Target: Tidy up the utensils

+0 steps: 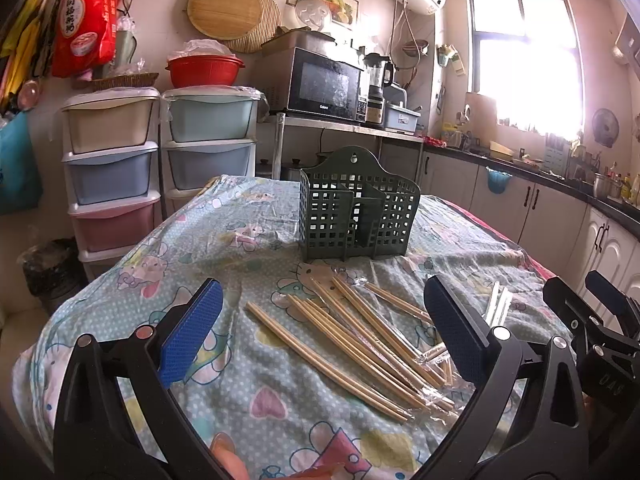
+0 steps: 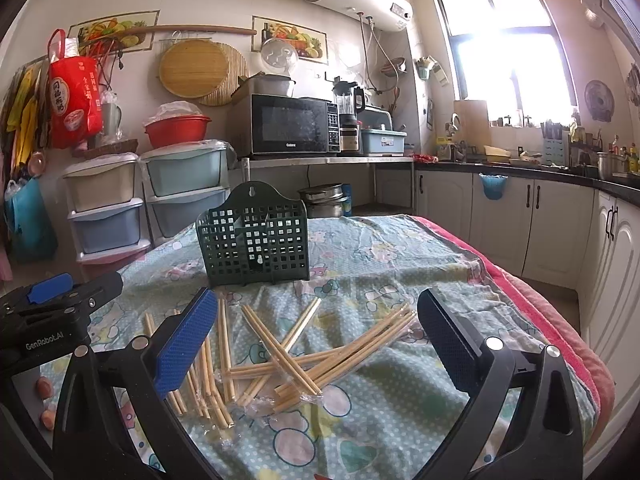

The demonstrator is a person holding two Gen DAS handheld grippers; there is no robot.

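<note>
The bench (image 2: 400,264), draped in a pale blue cartoon-print cloth (image 1: 248,396) under a clear plastic sheet, carries everything the task needs. Toward its far edge, about midway across, stands the dark green lattice utensil holder (image 1: 356,208), upright, with inner dividers and (as far as the grid lets one see) nothing in it yet. Nearer the near edge, well apart from the holder, lies the loose heap of bamboo chopsticks (image 1: 360,336); in the right wrist view they cross over one another in a tangle, and some sit among crumpled clear wrappers (image 2: 256,404), a few apparently inside them. The left gripper (image 1: 324,336) hangs above the near edge with its blue pads spread wide and nothing between them, the heap lying in the gap ahead. The right gripper (image 2: 316,340) is likewise fully spread and empty, poised over the crossed sticks. No chopstick has reached the holder, so the sorting looks to be at its start. The sticks should prove light, stiff and smooth, inclined to roll or pivot if pinched near a tip; a hold around mid-length, across the stick, seems the steadier choice. Those on top of the tangle are best taken first, since pulling a lower one would likely drag its neighbours. The wrappers are slippery and could let a stick slide out of the pads.
</note>
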